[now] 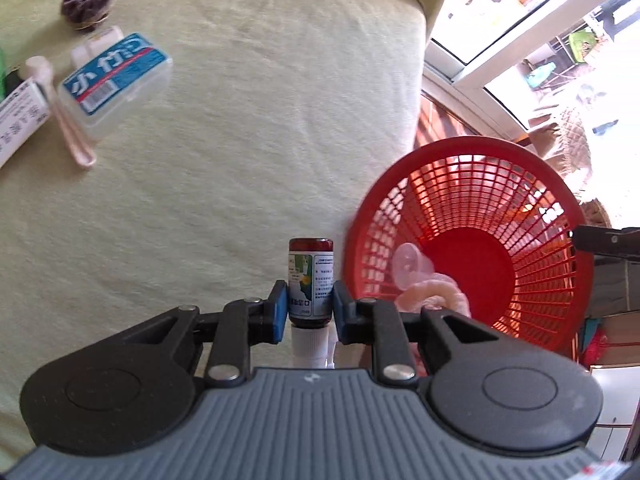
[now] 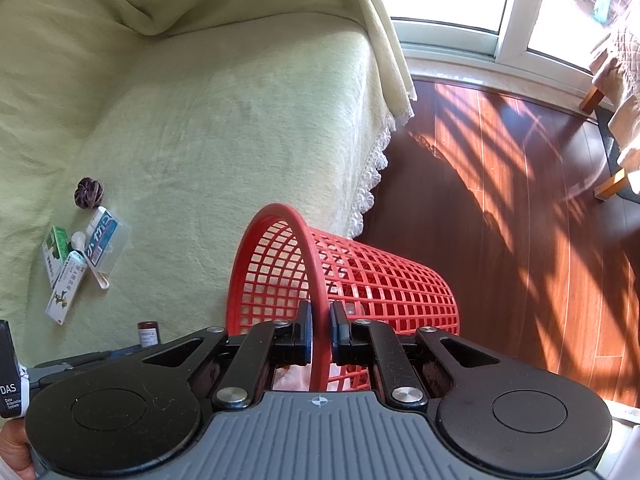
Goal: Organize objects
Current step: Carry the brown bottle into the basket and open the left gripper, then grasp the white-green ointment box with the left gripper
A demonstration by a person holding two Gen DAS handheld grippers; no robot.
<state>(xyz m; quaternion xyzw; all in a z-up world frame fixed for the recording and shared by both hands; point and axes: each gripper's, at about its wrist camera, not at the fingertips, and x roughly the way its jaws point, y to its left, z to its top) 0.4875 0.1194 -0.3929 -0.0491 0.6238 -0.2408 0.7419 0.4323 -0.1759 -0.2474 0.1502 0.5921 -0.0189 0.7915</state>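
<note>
My left gripper (image 1: 310, 312) is shut on a small brown bottle (image 1: 311, 284) with a white label, its white cap toward me, held above the pale green bedcover beside the basket. The red mesh basket (image 1: 524, 240) is tipped with its mouth toward me; a pink scrunchie (image 1: 440, 294) and a clear pink cup (image 1: 410, 266) lie inside. My right gripper (image 2: 320, 330) is shut on the red basket (image 2: 400, 280) rim, holding it at the bed's edge. The brown bottle (image 2: 147, 333) shows at the lower left of the right wrist view.
On the bedcover (image 1: 260, 120) at far left lie a clear box with a blue label (image 1: 114, 76), a pink spoon (image 1: 68, 120), white cartons (image 2: 66, 286) and a dark scrunchie (image 1: 86, 6). Wooden floor (image 2: 520, 200) and a window lie to the right.
</note>
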